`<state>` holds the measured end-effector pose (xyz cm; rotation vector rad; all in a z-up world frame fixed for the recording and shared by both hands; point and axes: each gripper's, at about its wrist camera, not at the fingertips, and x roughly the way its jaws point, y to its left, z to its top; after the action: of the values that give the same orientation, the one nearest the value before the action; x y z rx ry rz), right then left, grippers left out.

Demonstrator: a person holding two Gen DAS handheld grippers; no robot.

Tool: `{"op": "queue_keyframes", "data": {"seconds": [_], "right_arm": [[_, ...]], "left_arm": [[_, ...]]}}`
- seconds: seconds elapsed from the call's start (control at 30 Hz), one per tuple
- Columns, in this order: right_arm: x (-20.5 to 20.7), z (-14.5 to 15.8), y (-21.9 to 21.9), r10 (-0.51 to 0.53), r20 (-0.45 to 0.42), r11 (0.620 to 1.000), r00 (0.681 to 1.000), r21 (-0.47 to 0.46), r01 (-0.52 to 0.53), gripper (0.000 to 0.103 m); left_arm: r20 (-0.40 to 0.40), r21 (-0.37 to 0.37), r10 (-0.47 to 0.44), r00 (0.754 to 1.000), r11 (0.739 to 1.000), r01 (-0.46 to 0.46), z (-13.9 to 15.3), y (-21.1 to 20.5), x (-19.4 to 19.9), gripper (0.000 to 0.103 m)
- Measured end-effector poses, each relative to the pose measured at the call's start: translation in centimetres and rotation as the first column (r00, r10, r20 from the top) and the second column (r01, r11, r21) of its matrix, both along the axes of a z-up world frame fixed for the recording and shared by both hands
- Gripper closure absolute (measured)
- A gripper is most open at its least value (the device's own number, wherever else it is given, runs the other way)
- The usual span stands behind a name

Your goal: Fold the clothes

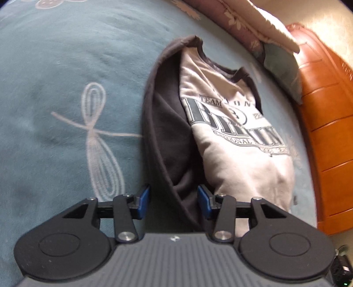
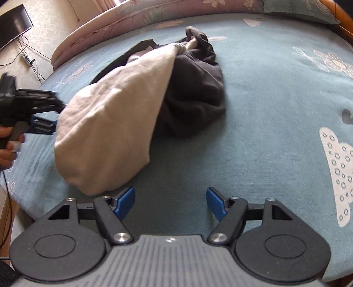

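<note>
Both hand-held grippers are over the bed. Left gripper [image 1: 174, 199], black with blue pads, has its jaws apart; the dark sleeve [image 1: 174, 141] of the grey and black cotton sweatshirt with a printed team logo [image 1: 231, 123] runs between the pads, but there is a gap on each side and they do not press on the cloth, so I judge it is not gripped. In the right wrist view this same gripper [image 2: 47, 119] is at the left edge of the garment, held by a person's hand [image 2: 8, 143]. Right gripper [image 2: 169, 202] has its jaws spread wide with nothing between them; under it is only the bare teal bedsheet with a white dragonfly and flower pattern [image 2: 275, 114], and the hem of the garment lies just beside its left pad.

The sweatshirt [image 2: 114, 123] lies in the middle of the bed, with the collar toward the mauve flowered quilt [image 2: 123, 19] and the orange wooden headboard [image 1: 326, 132] at the far side.

As for progress, I think the folding is started but not finished. One dark sleeve lies along the body on one side, and in the right wrist view a pale part of the cloth is turned over the body while the other dark sleeve is bunched beside it. The shape is still long and loose, not a neat packet. What is left, in my judgement: to flatten the bunched sleeve, to bring the sides in evenly, and to fold the length in half.
</note>
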<state>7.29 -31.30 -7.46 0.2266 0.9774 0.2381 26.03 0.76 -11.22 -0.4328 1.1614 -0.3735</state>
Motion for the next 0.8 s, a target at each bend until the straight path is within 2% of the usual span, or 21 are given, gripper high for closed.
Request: {"op": "queue_keyframes", "data": {"seconds": [0.07, 0.13, 0.23, 0.37, 0.5, 0.53, 0.6, 0.67, 0.8], "right_arm": [[0.1, 0.0, 0.4, 0.007, 0.006, 1.000, 1.000, 0.000, -0.007, 0.025], [0.2, -0.1, 0.7, 0.016, 0.007, 1.000, 1.000, 0.000, -0.016, 0.024], [0.2, -0.1, 1.1, 0.029, 0.009, 0.999, 1.000, -0.024, -0.028, 0.021], [-0.1, 0.0, 1.2, 0.038, 0.017, 0.998, 0.999, -0.055, -0.037, 0.020], [-0.3, 0.1, 0.6, 0.024, 0.024, 0.998, 0.999, -0.058, -0.022, 0.018], [-0.3, 0.1, 0.4, 0.018, 0.025, 0.998, 1.000, -0.058, -0.017, 0.018], [-0.3, 0.1, 0.0, 0.006, 0.025, 0.998, 1.000, -0.056, -0.005, 0.018], [-0.3, 0.0, -0.2, -0.003, 0.023, 0.999, 1.000, -0.052, 0.004, 0.018], [-0.3, -0.3, -0.2, -0.013, 0.015, 0.999, 1.000, -0.049, 0.014, 0.018]], "left_arm": [[0.036, 0.098, -0.040, 0.999, 0.995, 0.036, 0.2, -1.7, 0.3, 0.057], [0.070, 0.209, -0.088, 0.994, 0.975, 0.072, 0.7, -3.3, 0.2, 0.054], [0.121, 0.401, -0.147, 0.982, 0.912, 0.088, 1.3, -4.6, 0.0, 0.051], [0.129, 0.503, -0.209, 0.969, 0.856, 0.118, 1.4, -4.5, 0.0, 0.050], [0.136, 0.649, -0.239, 0.961, 0.755, 0.096, 1.9, -2.8, 0.6, 0.051], [0.131, 0.660, -0.229, 0.965, 0.746, 0.088, 2.0, -1.8, 0.8, 0.051], [0.119, 0.663, -0.198, 0.973, 0.745, 0.071, 2.0, 0.3, 1.4, 0.051], [0.112, 0.667, -0.138, 0.984, 0.745, 0.029, 2.2, 2.4, 1.9, 0.061], [0.109, 0.477, -0.048, 0.993, 0.879, -0.010, 3.5, 5.1, 1.8, 0.061]]}}
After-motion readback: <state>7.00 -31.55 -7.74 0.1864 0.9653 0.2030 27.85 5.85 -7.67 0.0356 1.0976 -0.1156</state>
